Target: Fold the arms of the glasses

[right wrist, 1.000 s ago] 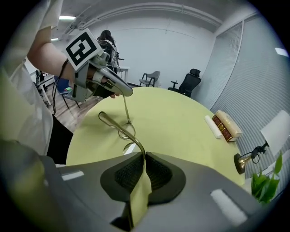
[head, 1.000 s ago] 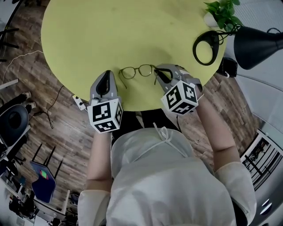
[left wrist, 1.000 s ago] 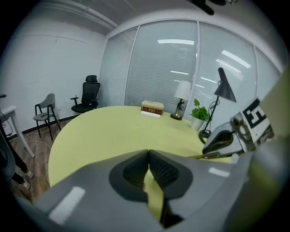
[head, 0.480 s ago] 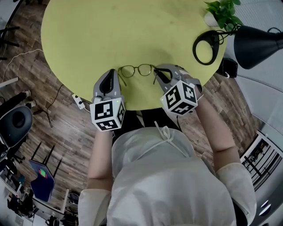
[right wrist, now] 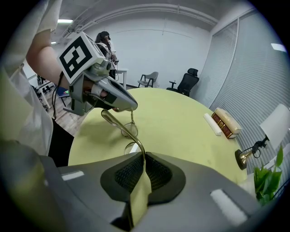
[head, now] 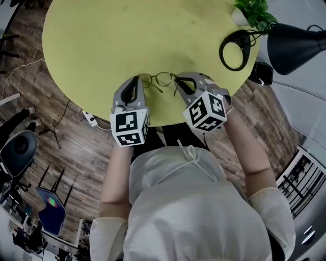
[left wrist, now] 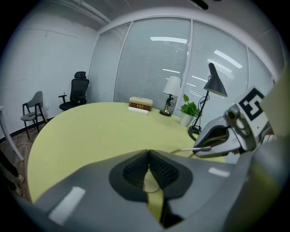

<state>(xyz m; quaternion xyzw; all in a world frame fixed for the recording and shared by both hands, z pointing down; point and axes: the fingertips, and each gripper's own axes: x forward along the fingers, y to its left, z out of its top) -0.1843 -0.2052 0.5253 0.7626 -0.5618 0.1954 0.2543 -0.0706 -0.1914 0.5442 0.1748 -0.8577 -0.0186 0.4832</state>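
Thin metal-rimmed glasses (head: 163, 79) lie near the front edge of the round yellow-green table (head: 102, 41). My right gripper (head: 179, 80) is shut on the glasses' right arm, which runs up between the pads (right wrist: 144, 158) toward the lenses (right wrist: 129, 130). My left gripper (head: 137, 79) is shut, its tips at the frame's left end. The left arm (head: 156, 88) slants inward under the lenses. In the left gripper view the jaws (left wrist: 148, 156) meet, with only a thin wire showing below them. The right gripper (left wrist: 201, 147) shows there at the right, and the left gripper (right wrist: 129, 105) appears in the right gripper view.
A black desk lamp (head: 293, 43) with a ring base (head: 234, 48) and a potted plant (head: 252, 10) stand at the table's far right. Books (left wrist: 141, 103) and a small shaded lamp (left wrist: 171, 86) sit at the far edge. A power strip (head: 90, 119) lies on the floor.
My left gripper has moved right and forward to the frame's left end. The glasses' left arm has swung inward. The right gripper has stayed put.
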